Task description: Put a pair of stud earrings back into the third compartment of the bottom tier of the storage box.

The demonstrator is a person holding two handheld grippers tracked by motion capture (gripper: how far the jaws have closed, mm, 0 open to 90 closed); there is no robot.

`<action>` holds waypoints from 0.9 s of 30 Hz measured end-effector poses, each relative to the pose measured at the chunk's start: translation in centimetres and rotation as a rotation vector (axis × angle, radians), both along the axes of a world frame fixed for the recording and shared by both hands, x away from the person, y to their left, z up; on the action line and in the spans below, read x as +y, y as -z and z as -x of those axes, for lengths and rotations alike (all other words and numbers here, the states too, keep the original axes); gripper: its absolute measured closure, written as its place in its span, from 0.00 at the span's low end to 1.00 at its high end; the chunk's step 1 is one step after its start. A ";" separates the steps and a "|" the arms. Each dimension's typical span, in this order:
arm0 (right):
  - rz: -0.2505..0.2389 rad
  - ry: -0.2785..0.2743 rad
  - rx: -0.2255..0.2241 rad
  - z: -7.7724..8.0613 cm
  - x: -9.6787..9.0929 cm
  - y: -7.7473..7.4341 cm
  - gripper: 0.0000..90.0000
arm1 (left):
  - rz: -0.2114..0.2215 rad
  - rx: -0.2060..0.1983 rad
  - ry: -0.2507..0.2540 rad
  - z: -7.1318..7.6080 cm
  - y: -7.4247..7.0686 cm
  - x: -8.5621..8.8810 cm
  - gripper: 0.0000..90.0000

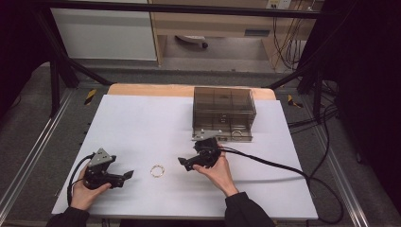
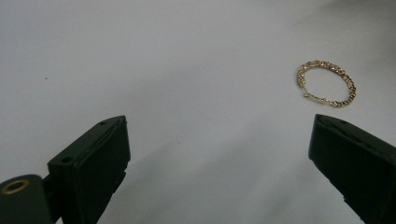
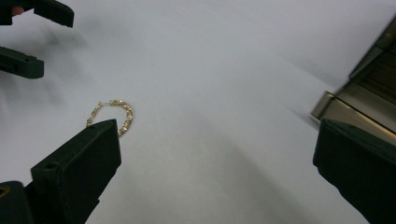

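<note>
A gold hoop earring lies flat on the white sheet that covers the table, toward the near edge and roughly midway between its left and right edges, touching nothing else. It looks very light and thin, a stiff ring with a chain-like textured band and a fine wire clasp, so it will likely skid on the smooth sheet if nudged sideways, and the clasp could bend under a hard squeeze. The best hold is probably across the thicker textured band, with one jaw tip slid under the rim, well away from the thin wire. The left gripper rests low near the front left corner, held in the person's left hand, jaws wide apart and pointing right toward the earring, which sits ahead of its right jaw. The right gripper hovers just right of the earring, held in the right hand, jaws also spread and empty, aimed leftward. Behind it, near the far right edge, stands a smoky clear box.
</note>
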State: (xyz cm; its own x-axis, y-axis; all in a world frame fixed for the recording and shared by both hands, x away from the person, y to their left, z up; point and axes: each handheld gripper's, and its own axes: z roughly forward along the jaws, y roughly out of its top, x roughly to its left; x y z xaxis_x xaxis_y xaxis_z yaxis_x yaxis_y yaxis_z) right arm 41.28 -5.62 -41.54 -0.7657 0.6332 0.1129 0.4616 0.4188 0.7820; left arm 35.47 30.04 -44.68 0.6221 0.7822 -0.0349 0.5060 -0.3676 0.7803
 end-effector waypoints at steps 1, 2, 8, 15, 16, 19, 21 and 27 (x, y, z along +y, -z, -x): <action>0.000 -0.008 0.002 0.0 0.4 0.1 0.02 | 0.000 0.000 0.000 0.0 0.0 0.0 0.06; -0.006 -0.013 0.009 0.0 0.8 0.1 0.02 | -0.001 0.001 0.000 0.0 0.0 0.0 0.06; 0.012 -0.037 0.016 0.0 2.9 0.8 0.04 | -0.002 0.000 -0.001 0.0 0.0 0.0 0.06; 0.024 -0.057 0.039 -0.2 4.8 1.8 0.10 | -0.004 0.001 0.001 0.0 0.0 -0.1 0.06; 0.020 -0.059 0.043 -0.2 4.9 1.9 0.11 | -0.004 0.000 0.001 0.0 0.0 -0.1 0.06; 0.038 -0.076 0.045 -0.2 5.6 2.1 0.15 | -0.003 0.000 -0.001 0.0 0.0 0.0 0.06; 0.038 -0.091 0.044 -0.1 6.0 2.1 0.19 | -0.004 0.001 0.001 0.0 0.0 -0.1 0.06; 0.052 -0.119 0.052 0.0 7.2 2.3 0.27 | -0.004 0.000 0.001 0.0 0.0 -0.1 0.06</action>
State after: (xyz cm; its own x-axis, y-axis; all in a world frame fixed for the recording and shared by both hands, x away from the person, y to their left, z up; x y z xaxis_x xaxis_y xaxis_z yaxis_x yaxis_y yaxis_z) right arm 41.24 1.56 -43.81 -0.8299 0.5440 0.1241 0.4455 0.5122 0.7343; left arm 35.45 29.98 -44.67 0.6231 0.7815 -0.0316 0.5051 -0.3713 0.7791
